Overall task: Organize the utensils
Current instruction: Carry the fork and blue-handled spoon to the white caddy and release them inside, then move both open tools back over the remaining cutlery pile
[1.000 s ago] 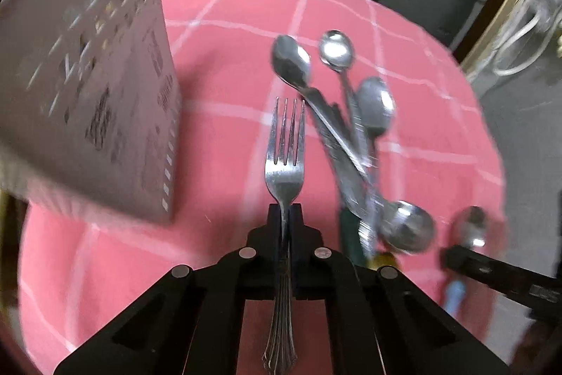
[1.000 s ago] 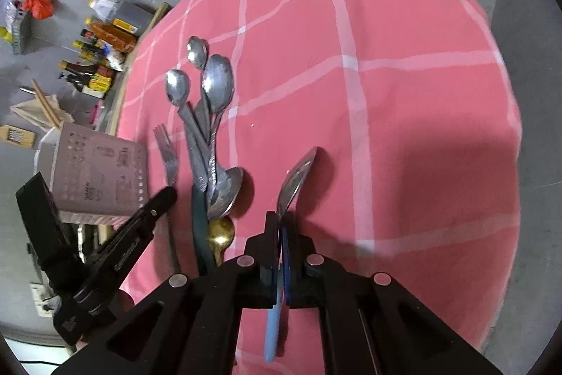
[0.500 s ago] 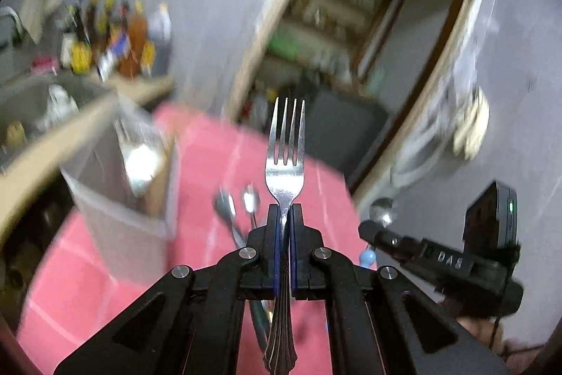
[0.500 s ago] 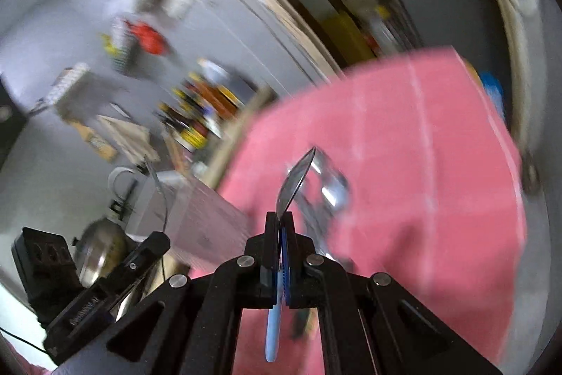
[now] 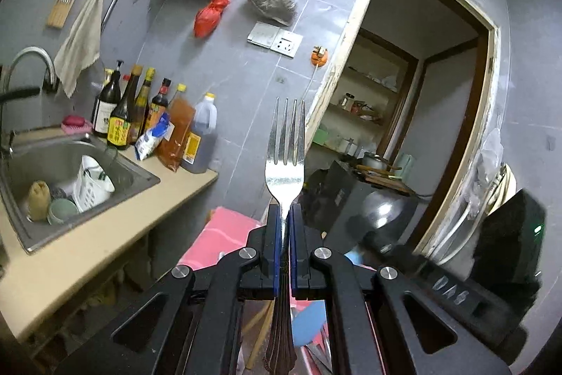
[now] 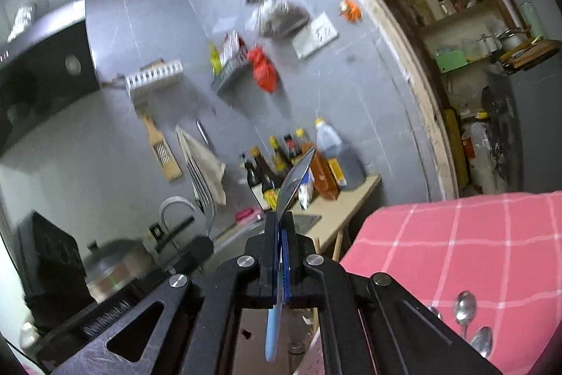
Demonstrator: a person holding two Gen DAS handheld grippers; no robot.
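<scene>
A steel fork (image 5: 284, 174) sticks straight out of my left gripper (image 5: 284, 217), which is shut on its neck; the tines point at the grey wall. My right gripper (image 6: 281, 224) is shut on a spoon (image 6: 293, 180) with a light blue handle, seen edge-on. In the left wrist view the right gripper's black body (image 5: 439, 283) sits close at the lower right. The right wrist view shows the left gripper's fingers (image 6: 182, 252) at the lower left, with the blurred fork above them. Both are raised above the pink checked table (image 6: 456, 234), where two spoons (image 6: 463, 304) lie at the lower right.
A steel sink (image 5: 137, 180) with dishes is set in a beige counter (image 5: 105, 234) on the left. Sauce bottles (image 5: 140, 115) stand along the wall. A doorway (image 5: 421, 94) opens to a storeroom on the right. A black range hood (image 6: 42, 76) hangs at the upper left.
Both grippers have risen and tipped up from looking down at the table to looking level at the kitchen wall. The fork and the spoon stay gripped; the grey holder has dropped out of view.
</scene>
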